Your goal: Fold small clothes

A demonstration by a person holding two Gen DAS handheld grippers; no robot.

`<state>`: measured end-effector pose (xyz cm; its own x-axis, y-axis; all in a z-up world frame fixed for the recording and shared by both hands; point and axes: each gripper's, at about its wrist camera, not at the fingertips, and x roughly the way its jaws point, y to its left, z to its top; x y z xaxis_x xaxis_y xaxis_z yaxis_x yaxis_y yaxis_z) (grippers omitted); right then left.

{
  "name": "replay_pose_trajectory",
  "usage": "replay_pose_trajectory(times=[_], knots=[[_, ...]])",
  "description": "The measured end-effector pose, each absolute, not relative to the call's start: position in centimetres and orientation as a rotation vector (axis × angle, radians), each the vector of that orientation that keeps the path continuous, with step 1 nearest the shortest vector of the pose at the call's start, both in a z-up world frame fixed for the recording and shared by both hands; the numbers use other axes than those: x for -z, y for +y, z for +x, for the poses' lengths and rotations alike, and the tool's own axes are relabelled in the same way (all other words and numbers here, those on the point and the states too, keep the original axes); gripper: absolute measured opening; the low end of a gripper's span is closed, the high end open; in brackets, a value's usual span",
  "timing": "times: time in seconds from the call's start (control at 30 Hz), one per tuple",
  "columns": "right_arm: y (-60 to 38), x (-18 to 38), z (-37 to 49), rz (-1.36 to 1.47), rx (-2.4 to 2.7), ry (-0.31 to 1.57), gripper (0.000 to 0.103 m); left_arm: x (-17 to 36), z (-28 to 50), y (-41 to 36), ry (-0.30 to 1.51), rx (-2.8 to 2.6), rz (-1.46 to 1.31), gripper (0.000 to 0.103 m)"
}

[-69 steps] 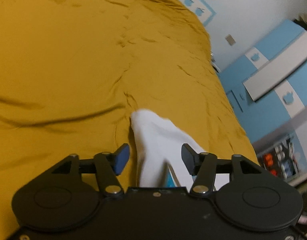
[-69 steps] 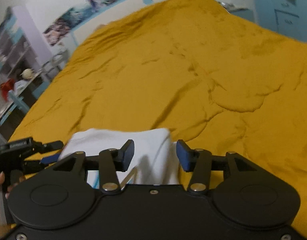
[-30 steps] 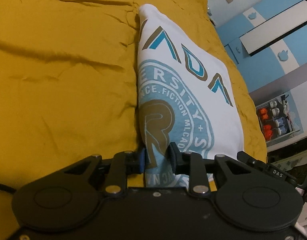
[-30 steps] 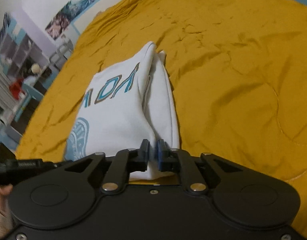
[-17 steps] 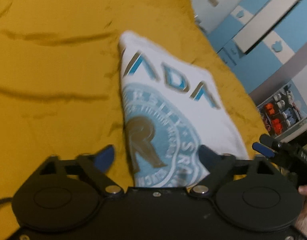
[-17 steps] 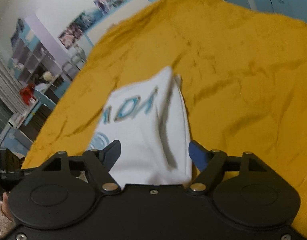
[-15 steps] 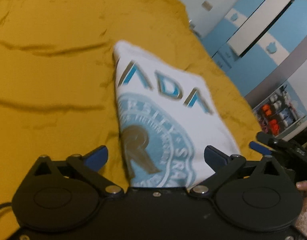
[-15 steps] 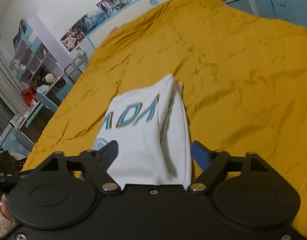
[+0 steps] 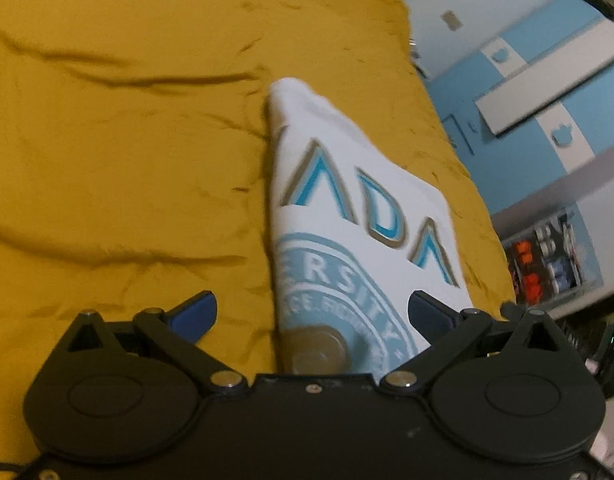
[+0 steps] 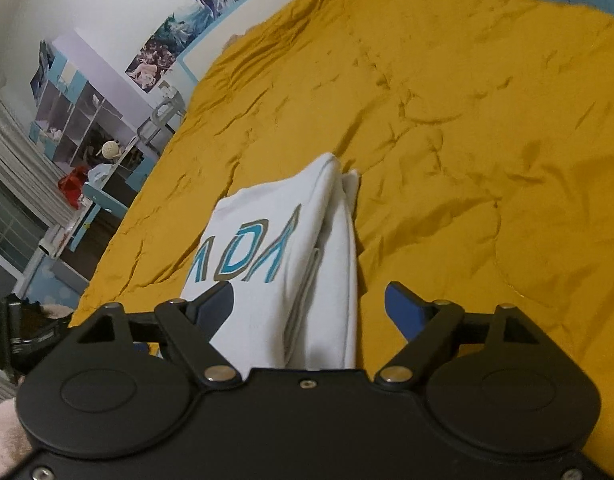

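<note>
A folded white T-shirt [image 9: 347, 216] with blue and tan lettering and a round blue emblem lies on the mustard-yellow bedspread [image 9: 127, 140]. My left gripper [image 9: 313, 312] is open, its blue-tipped fingers spread either side of the shirt's near edge without touching it. In the right wrist view the same shirt [image 10: 275, 256] lies folded with layered edges on its right side. My right gripper [image 10: 309, 300] is open and empty, fingers wide apart over the shirt's near end. The shirt's nearest edge is hidden behind both gripper bodies.
The bedspread [image 10: 467, 120] stretches far beyond the shirt. A blue and white wardrobe [image 9: 547, 100] stands past the bed's right edge. Shelves and a blue desk [image 10: 87, 152] stand past the bed's left edge. The other gripper [image 10: 23, 336] shows at the lower left.
Both grippers were shut on the shirt's near edge a second ago. They have opened wide, let the shirt go and pulled back slightly. The shirt now rests flat on the bed.
</note>
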<state>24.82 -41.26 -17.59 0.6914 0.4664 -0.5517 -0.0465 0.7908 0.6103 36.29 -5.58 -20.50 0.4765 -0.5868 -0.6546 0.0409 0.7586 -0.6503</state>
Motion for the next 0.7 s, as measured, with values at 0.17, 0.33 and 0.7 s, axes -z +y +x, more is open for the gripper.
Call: replay_pose_trajectory(times=[0.17, 0.33, 0.7], knots=[[-41.9, 19.4, 26.3, 0.643, -0.346, 0.785, 0.085, 22.1, 38.2, -5.5, 1.036, 0.447, -0.673, 0.103], [-42.2, 20.1, 27.9, 0.659, -0.403, 0.791, 0.085, 23.1, 39.8, -6.4, 1.067, 0.493, -0.699, 0.103], [-39.2, 21.8, 31.3, 0.727, -0.605, 0.844, 0.093, 25.0, 42.2, -9.7, 1.135, 0.632, -0.794, 0.103]])
